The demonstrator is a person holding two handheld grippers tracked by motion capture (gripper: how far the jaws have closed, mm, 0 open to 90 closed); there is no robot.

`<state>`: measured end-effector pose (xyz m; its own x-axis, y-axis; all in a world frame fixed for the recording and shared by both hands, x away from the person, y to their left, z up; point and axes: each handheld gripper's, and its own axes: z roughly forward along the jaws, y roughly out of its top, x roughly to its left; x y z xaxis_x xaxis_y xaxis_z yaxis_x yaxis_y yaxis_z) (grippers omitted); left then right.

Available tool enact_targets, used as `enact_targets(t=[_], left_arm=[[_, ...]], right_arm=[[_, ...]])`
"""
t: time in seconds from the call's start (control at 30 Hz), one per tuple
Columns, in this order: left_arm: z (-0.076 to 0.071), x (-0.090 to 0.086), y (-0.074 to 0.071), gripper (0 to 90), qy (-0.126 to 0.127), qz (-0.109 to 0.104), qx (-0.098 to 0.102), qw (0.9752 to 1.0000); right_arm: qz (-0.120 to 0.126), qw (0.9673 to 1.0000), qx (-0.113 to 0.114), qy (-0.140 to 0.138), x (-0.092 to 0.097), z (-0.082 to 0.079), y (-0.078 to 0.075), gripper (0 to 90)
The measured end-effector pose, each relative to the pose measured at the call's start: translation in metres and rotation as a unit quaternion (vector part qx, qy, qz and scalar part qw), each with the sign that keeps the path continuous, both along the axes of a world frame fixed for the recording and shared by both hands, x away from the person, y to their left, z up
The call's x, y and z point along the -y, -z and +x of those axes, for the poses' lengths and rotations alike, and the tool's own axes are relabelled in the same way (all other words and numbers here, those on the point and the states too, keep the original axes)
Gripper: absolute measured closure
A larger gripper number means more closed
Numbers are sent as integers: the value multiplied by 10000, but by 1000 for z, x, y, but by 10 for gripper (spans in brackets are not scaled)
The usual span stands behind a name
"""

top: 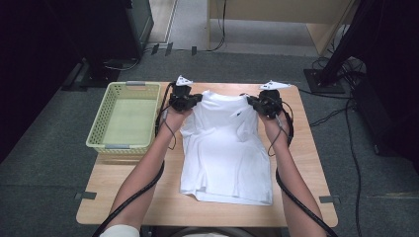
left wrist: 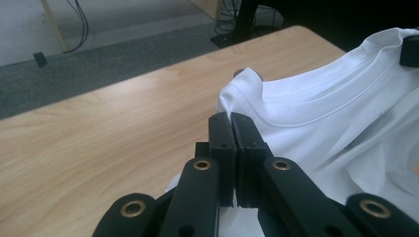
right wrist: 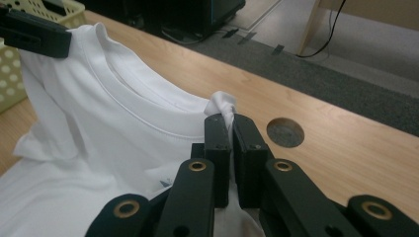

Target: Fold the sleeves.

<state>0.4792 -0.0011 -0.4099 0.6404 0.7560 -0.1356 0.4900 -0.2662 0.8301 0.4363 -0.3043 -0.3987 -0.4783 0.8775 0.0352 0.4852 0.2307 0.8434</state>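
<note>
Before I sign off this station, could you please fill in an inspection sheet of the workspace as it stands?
Surface: wooden table, round hole near its far edge.
Job's things: white T-shirt lying flat, collar end lifted.
Clutter: empty yellow basket at the table's left edge.
Grippers: left gripper and right gripper each shut on a shoulder of the shirt.
Cables: black gripper cables trail along the forearms; more on the floor.
Surroundings: grey carpet, dark stands, wooden furniture behind.
</note>
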Motion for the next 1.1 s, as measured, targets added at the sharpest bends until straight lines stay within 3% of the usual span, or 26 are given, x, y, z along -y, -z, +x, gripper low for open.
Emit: enact_targets(t=[0.13,0.53,1.1], left_arm=[[-3,-2,7,900,26,13,-152,9999],[-19,-3,29,900,133,117,-402,9990],[-36,1,46,900,214,381,-503,9978]], right_arm=[[-123,9998,-130,-55,0,-4,10,874],[-186,9990,-354,-180,0,-19,33,874],[-214,9972,-666,-267,1,-34,56,874]])
